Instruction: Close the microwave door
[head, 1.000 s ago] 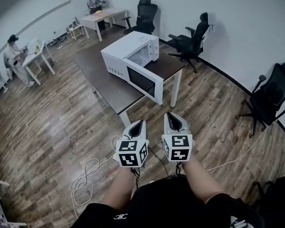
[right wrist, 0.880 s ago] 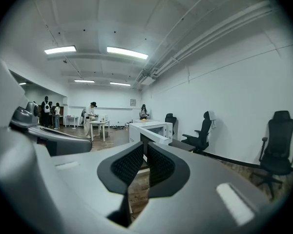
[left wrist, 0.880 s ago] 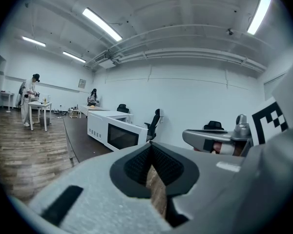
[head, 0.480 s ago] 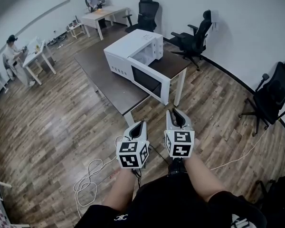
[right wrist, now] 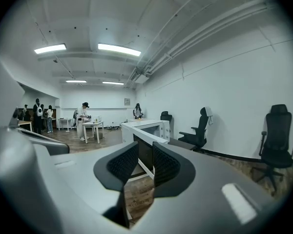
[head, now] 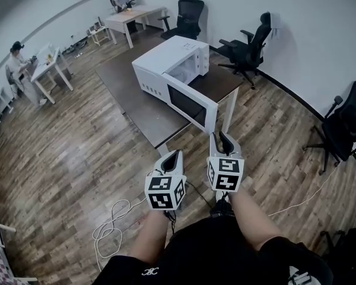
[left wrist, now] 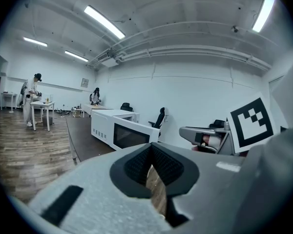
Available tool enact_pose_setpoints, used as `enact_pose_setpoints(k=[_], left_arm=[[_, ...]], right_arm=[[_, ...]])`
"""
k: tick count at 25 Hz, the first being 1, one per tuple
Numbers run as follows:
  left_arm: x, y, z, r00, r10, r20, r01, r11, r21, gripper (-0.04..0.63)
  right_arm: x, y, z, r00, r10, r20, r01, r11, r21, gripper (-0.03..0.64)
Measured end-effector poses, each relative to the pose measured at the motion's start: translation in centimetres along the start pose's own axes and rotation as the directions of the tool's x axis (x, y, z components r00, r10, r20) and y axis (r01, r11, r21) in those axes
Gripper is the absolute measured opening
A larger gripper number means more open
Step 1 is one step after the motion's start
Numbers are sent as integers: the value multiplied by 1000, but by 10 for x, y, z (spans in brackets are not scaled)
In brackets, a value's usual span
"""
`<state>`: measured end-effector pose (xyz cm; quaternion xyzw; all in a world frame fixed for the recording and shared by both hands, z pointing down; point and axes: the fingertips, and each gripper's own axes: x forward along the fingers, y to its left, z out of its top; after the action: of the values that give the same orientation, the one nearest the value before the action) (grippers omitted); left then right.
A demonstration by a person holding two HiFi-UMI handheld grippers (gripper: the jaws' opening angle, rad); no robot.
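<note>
Head view: the microwave (head: 166, 61) stands on the bench (head: 130, 97). Its door (head: 193, 104) stands swung out toward the near bench corner. The left tool (head: 177, 154) and right tool (head: 221, 136) hover above the floor, short of the bench, touching nothing.

Left gripper view: jaw tips together, nothing held. The microwave lies ahead, well apart.

Right gripper view: jaws parted and opening, nothing between them. The open door shows beyond the gap.

Finding: closing is not yet begun. Approach, contact and push all remain.

Black chair (head: 347, 121) partly beyond right edge
</note>
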<state>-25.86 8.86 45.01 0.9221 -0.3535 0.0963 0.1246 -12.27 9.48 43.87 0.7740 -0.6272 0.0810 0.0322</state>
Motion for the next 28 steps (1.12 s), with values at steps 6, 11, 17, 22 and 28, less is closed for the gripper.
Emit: enact_pose_setpoints(k=[6,11,17,22,28], left_arm=[[27,8,2,1000,21,-16,-21,1000,3,11],[52,12,8,999,32,-24,-32,999,5,11],[76,20,18,998,60,-37,-59,998,9,11],[88,32,20,995,86,-56,-86,996,9,11],[106,40,17,991,101,-87,-101,995,0,11]], right_arm=[[37,-15,-11,999,-14,-35,14,1000,9,122],[76,-27,-24,995,-22,-101,23,1000,4,135],[124,-37,-37,985,-28,-170,30,1000,8,151],[150,-44,-45,977,-50,-209,57,998,26,166],[171,-47,-53,966,-55,-253,63,998,23,173]])
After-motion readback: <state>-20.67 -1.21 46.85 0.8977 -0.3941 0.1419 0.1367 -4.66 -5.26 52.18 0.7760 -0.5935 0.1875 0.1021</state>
